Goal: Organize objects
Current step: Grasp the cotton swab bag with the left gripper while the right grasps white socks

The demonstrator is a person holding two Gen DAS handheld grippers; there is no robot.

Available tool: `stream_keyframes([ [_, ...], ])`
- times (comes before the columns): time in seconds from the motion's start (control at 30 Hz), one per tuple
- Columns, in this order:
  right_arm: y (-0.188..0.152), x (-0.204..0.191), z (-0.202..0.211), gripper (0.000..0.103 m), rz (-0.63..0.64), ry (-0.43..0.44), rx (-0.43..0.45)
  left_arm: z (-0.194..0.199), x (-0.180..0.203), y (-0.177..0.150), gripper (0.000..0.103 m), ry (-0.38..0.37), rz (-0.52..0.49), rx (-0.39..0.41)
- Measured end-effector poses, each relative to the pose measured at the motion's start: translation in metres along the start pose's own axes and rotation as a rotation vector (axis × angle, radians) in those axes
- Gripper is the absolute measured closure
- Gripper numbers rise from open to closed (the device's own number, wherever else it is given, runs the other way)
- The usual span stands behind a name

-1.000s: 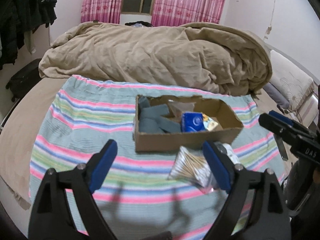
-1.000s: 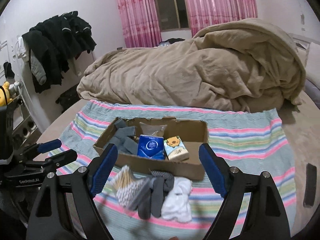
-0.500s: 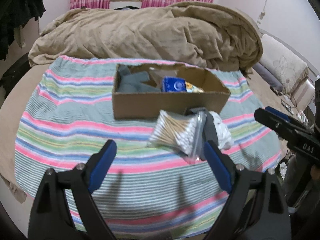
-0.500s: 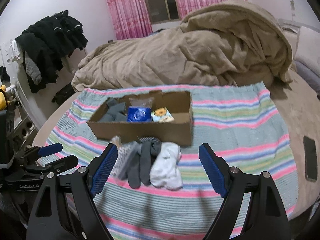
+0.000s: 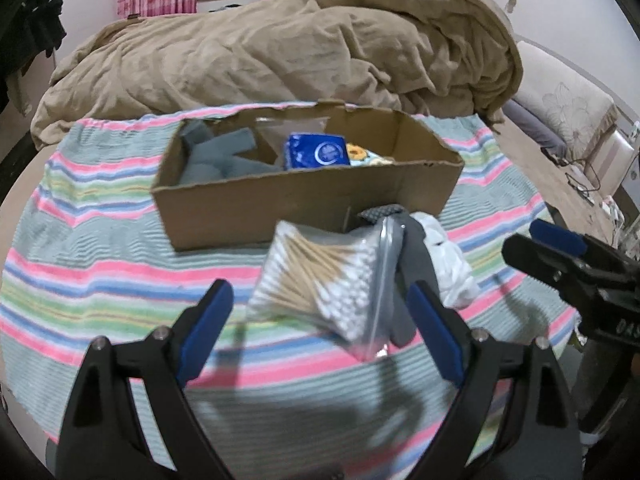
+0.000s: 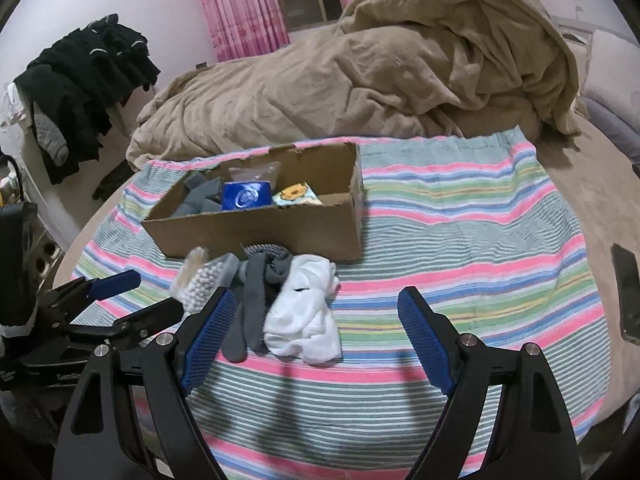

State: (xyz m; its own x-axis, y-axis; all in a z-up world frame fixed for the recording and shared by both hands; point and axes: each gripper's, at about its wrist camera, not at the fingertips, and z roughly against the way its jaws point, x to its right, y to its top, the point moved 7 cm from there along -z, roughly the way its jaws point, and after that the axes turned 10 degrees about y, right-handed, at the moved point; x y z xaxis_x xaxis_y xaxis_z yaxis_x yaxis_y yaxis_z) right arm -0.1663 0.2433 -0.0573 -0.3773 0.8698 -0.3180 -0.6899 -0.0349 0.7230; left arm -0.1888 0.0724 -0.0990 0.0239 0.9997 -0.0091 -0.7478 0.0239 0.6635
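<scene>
Left gripper (image 5: 320, 320) wide open, nothing held, blue ribbed pads (image 5: 206, 328) either side of clear zip bag of cotton swabs (image 5: 320, 280). Right gripper (image 6: 316, 340) also spread wide, empty, hovering over white socks (image 6: 306, 312) and grey socks (image 6: 256, 292).

Swab bag: crinkly plastic, wooden sticks with white tips, lying flat just in front of cardboard box (image 5: 280, 208), touching grey socks on its right. White socks bunched, soft knit, just beside grey pair, both close to box's front wall.

Box: open-top corrugated cardboard, rectangular, torn rim, sitting mid-way on striped blanket (image 5: 80, 272), nearer its far edge. Inside: folded grey cloth (image 5: 224, 156) at left end, blue glossy packet (image 5: 316, 152) in middle, yellow-patterned packet (image 6: 298, 196) to its right, clear plastic bag (image 6: 256, 170) behind.

Blanket: ribbed weave, pink/green/blue/grey stripes, spread over round bed. Bulky tan duvet (image 6: 360, 80) heaped along blanket's far edge. Dark phone (image 6: 626, 292) on bed near blanket's right edge. Black clothes (image 6: 80, 88) hanging at left wall, pink curtains (image 6: 240, 4) behind.
</scene>
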Motion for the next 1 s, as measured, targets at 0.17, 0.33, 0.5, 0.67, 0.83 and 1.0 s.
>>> stream_keyframes([
  [0.17,-0.004,0.008,-0.016,0.017,-0.013,-0.002,-0.027,-0.024,0.000,-0.004,0.013,0.023,-0.014,-0.033],
  [0.33,-0.008,0.010,-0.036,0.017,-0.014,0.010,-0.055,-0.031,-0.017,-0.010,0.013,0.063,-0.012,-0.047],
  [0.5,-0.013,0.011,-0.056,0.017,-0.016,0.014,-0.094,-0.033,-0.037,-0.019,0.013,0.074,-0.005,-0.060],
  [0.67,-0.021,0.007,-0.073,0.029,-0.015,0.028,-0.145,-0.043,-0.031,-0.012,0.013,0.068,-0.034,-0.054],
  [0.83,-0.026,0.002,-0.079,0.055,-0.011,0.056,-0.168,-0.057,-0.028,-0.007,0.018,0.065,-0.058,-0.060],
  [1.0,-0.026,0.003,-0.070,0.063,-0.010,0.056,-0.159,-0.052,-0.030,-0.010,0.031,0.047,-0.071,-0.041],
])
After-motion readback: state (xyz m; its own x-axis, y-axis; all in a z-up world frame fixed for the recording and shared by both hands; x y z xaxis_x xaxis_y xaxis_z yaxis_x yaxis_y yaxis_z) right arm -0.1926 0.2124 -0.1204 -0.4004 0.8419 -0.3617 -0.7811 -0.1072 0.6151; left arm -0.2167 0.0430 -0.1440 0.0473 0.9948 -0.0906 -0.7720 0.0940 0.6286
